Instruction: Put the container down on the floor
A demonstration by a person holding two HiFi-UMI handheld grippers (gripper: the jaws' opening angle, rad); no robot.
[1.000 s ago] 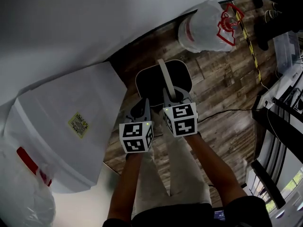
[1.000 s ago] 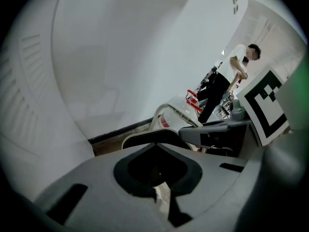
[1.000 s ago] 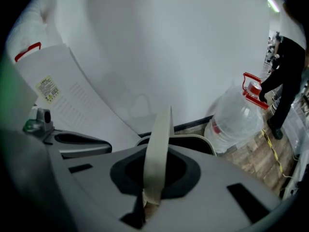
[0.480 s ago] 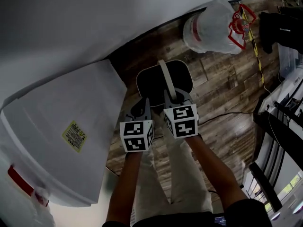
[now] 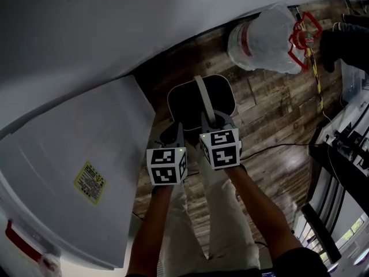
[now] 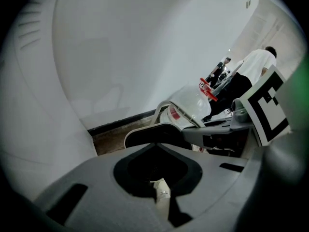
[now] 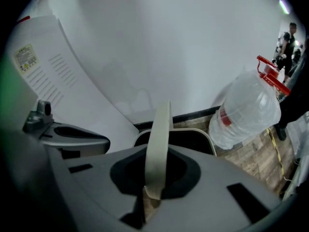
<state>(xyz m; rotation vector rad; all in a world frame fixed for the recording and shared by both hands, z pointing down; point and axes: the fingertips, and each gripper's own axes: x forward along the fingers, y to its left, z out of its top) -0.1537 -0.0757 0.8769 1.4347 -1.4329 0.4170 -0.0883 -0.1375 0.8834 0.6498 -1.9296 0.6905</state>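
Your black plastic container with the cream rim [image 5: 183, 97] is the only container here, and its inside is dark, so nothing can be made out in it. It hangs low over the wood-plank floor [image 5: 277, 120], close to the foot of the white wall [image 5: 86, 27]. No view shows whether its base touches the planks. Its single cream strap handle [image 5: 202, 96] rises straight up from the middle of it.

Your right gripper [image 5: 211, 119] is pointed down over the container, and its jaws are clamped on the top of that handle. In the right gripper view the strap runs up from the dark opening into the closed seam of the right gripper [image 7: 152, 190]. Your left gripper [image 5: 172, 135] hangs just beside it, level with it and also pointing down. Its jaws are drawn together, and in the left gripper view only a small pale scrap that I cannot identify shows at their seam [image 6: 160, 190]. Both your forearms reach straight down in front of your pale trousers [image 5: 222, 224].

One large clear plastic water bottle with a red cap handle [image 5: 262, 39] lies on its side on the floor beyond the container. One big white box with a yellow label [image 5: 75, 149] sits to your left.
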